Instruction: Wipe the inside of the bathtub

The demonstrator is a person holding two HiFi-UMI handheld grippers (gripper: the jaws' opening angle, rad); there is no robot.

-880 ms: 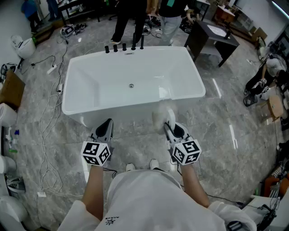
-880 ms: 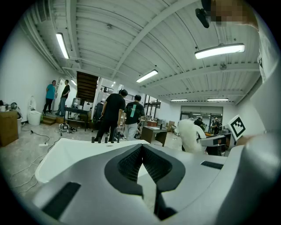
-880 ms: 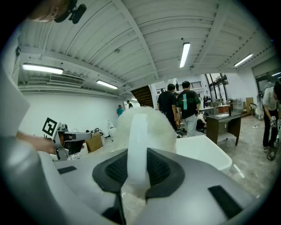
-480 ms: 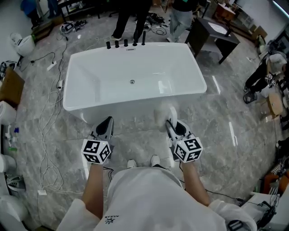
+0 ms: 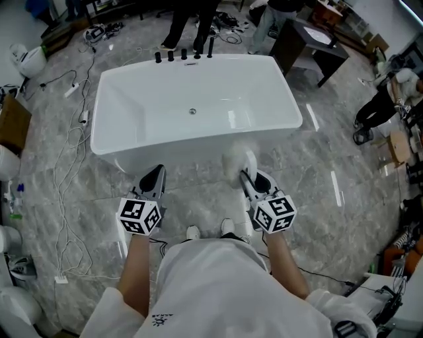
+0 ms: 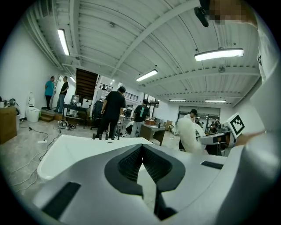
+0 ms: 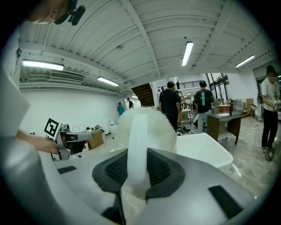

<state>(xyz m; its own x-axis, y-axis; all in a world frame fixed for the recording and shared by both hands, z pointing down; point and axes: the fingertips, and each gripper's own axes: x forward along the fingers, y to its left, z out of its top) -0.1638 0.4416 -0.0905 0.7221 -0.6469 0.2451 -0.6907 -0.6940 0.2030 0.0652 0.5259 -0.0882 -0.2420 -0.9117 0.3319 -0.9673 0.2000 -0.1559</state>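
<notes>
A white rectangular bathtub [image 5: 115,109] stands on the grey floor ahead of me, with a drain [image 5: 192,111] in its bottom and black taps [image 5: 184,54] on its far rim. My right gripper [image 5: 246,174] is shut on a fluffy white duster [image 5: 236,158] by its white handle [image 7: 137,145]; the fluffy head [image 7: 147,125] sits just short of the tub's near wall. My left gripper [image 5: 153,179] is shut with nothing in it, its jaws meeting at the tips [image 6: 141,147], also short of the tub [image 6: 83,147].
Cables [image 5: 69,171] trail over the floor left of the tub. People [image 5: 192,16] stand behind the far rim. A dark vanity unit [image 5: 310,46] stands at the back right. A white toilet [image 5: 28,61] sits at the far left.
The view has crept forward, so the tub sits slightly higher and nearer. Both grippers keep their places and states, and the people behind the tub have shifted.
</notes>
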